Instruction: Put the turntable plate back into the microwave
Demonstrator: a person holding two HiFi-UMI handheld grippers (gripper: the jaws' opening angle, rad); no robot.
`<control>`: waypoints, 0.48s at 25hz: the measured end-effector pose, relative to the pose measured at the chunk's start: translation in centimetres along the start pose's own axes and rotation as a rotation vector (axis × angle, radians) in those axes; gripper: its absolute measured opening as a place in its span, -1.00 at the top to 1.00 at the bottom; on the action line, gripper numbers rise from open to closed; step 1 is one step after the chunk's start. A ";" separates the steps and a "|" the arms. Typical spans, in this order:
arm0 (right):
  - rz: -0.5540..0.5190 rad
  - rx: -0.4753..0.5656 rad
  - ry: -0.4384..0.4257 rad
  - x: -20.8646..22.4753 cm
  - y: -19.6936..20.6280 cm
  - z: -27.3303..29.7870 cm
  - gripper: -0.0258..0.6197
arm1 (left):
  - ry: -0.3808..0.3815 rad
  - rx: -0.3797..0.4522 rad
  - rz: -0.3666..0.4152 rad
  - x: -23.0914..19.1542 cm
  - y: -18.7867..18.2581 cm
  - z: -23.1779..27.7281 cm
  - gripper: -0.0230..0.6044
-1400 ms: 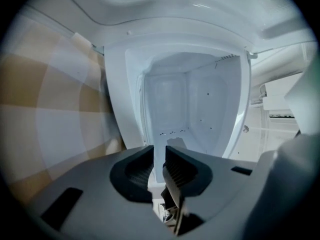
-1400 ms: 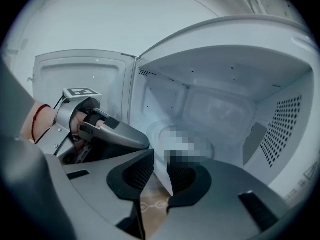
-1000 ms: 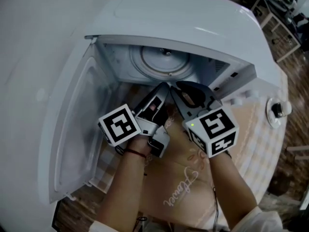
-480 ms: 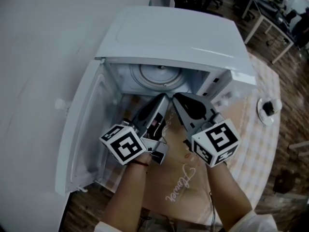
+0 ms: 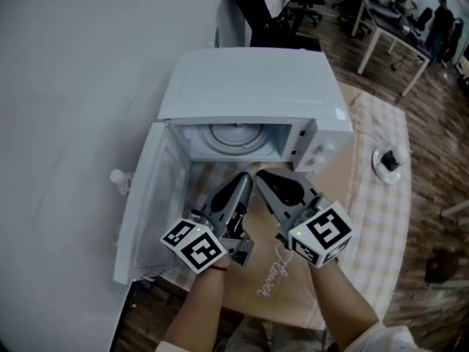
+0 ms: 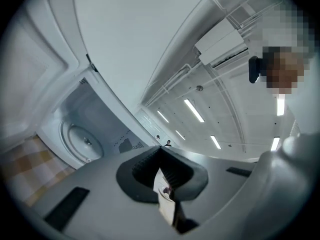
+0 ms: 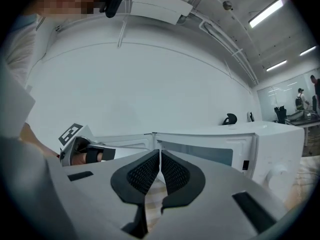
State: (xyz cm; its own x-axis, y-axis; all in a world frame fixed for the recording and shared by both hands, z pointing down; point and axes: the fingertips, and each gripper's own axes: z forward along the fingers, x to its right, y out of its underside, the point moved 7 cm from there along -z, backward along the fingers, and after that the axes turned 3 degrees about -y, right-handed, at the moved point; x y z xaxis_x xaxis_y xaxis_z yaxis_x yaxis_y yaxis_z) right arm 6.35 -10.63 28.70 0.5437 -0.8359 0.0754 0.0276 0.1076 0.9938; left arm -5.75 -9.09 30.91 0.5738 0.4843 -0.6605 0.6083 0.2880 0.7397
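**Item 1. Microwave** (image 5: 249, 86). White, standing toward the far left corner of the table (image 5: 399, 255), with its back to the wall (image 5: 73, 64). The door (image 5: 143, 211) is swung wide open toward the table's left edge, and its lower corner is lost in shadow. The controls to the right of the mouth are too small to read.

**Item 2. Turntable plate** (image 5: 233, 138). Round and pale, lying flat on the cavity floor inside the microwave. From the head view the microwave's roof cuts off its far part. The left gripper view shows the whole disc with a small hub at its centre.

**Item 3. Left gripper** (image 5: 244, 178). Held in the air over the near half of the table, in front of the open mouth. Its tips point at the cavity and are well apart from the plate. The jaws are pressed together with nothing between the pads. A pale sliver behind the pads in its own view cannot be made out.

**Item 4. Right gripper** (image 5: 261, 176). Just beside the left one and aimed the same way. The jaws meet at the tips with nothing between them.

**Item 5. Coverings.** A checked cloth (image 5: 374, 123) lies over the table. A tan mat (image 5: 275, 284) with script lettering lies on it and is partly hidden under the forearms, which also hide the table's near edge.

**Item 6. Small round white object** (image 5: 387, 161). It carries a dark piece and sits near the table's right edge. It is too small to identify.

**Item 7. Background.** A chair (image 5: 256, 9) and desks (image 5: 381, 20) stand beyond the far edge, dim and cut off by the frame.
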 end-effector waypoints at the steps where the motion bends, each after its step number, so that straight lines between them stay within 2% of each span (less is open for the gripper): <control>1: 0.006 0.007 0.001 -0.4 -0.4 -0.4 0.80 | 0.005 -0.007 0.012 0.7 -0.1 -0.3 0.93; 5: 0.017 0.046 0.004 -2.0 -2.3 -2.0 0.80 | 0.032 -0.011 0.068 3.6 -1.4 -1.5 0.93; 10: 0.016 0.081 -0.015 -4.7 -4.5 -4.3 0.80 | 0.069 -0.017 0.192 7.7 -2.3 -3.7 0.93; 12: 0.018 0.089 -0.018 -5.7 -5.1 -5.2 0.80 | 0.080 -0.022 0.211 9.0 -2.6 -4.7 0.93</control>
State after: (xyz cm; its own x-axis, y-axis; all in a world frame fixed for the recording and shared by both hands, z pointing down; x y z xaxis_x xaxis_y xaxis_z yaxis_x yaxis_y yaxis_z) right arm 7.47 -3.61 22.81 0.5282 -0.8439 0.0945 -0.0573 0.0756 0.9955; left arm -4.78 -1.63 23.64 0.6413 0.5991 -0.4794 0.4670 0.1910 0.8634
